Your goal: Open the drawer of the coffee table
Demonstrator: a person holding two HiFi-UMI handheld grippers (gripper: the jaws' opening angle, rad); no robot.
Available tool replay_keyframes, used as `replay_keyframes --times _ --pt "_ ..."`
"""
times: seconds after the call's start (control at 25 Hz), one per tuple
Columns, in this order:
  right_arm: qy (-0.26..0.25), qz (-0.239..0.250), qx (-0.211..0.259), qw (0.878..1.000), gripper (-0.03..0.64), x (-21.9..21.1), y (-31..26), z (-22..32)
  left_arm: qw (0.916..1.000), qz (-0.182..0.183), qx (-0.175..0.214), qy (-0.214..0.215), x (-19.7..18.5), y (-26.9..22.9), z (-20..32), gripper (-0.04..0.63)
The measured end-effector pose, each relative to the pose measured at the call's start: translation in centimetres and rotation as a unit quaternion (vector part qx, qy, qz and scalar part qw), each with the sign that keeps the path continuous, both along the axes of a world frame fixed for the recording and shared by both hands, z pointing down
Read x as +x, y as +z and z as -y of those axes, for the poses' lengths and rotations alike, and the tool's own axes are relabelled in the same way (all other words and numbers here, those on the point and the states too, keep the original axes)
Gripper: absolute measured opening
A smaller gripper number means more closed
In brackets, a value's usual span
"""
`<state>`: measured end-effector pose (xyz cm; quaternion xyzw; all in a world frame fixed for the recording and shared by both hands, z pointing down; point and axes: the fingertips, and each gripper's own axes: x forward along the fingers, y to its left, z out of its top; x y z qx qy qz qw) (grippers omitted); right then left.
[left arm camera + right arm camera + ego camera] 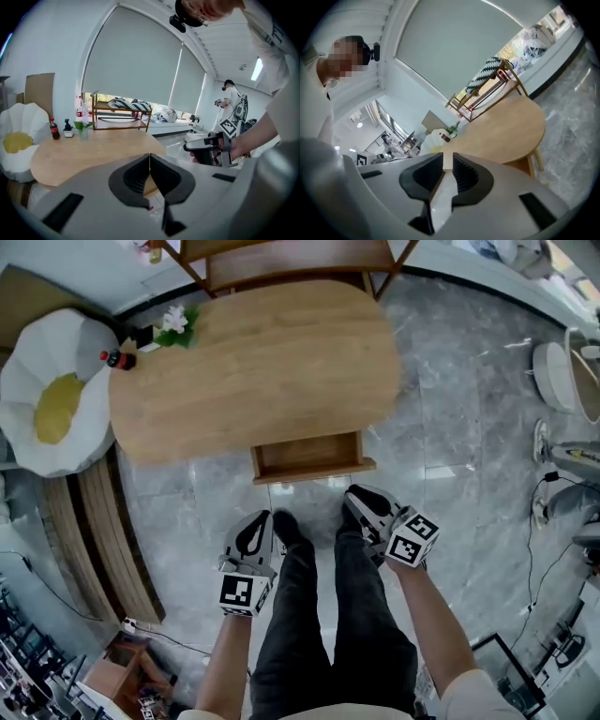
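Projecting open from the coffee table [253,362] at frame centre, the drawer [309,457] looks rigid, light, free-sliding; take hold at its front lip. Left gripper [258,526] fingers clenched, empty; right gripper [364,502] fingers slightly parted, empty.

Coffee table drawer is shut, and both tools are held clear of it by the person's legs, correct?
No: the head view shows the drawer pulled out. The left tool and right tool are clear of it by the legs.
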<state>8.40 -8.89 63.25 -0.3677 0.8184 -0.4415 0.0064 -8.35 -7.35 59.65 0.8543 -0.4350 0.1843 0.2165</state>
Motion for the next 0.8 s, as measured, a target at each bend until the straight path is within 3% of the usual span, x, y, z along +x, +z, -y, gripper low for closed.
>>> replay_keyframes --times 0.24,0.52,0.8 --pt "0.023 -0.108 0.05 0.993 0.061 1.5 -9.7 -0.3 0.9996 0.0 0.022 0.017 -1.7 -10.6 -0.1 0.02" --pt "0.038 -0.143 0.084 0.986 0.025 1.4 -19.9 -1.9 0.998 -0.015 0.055 0.027 -3.6 -20.2 -0.5 0.02" --pt "0.061 -0.173 0.134 0.974 0.017 -0.3 -29.9 -3.5 0.9984 -0.038 0.041 -0.001 -6.4 -28.3 -1.0 0.02"
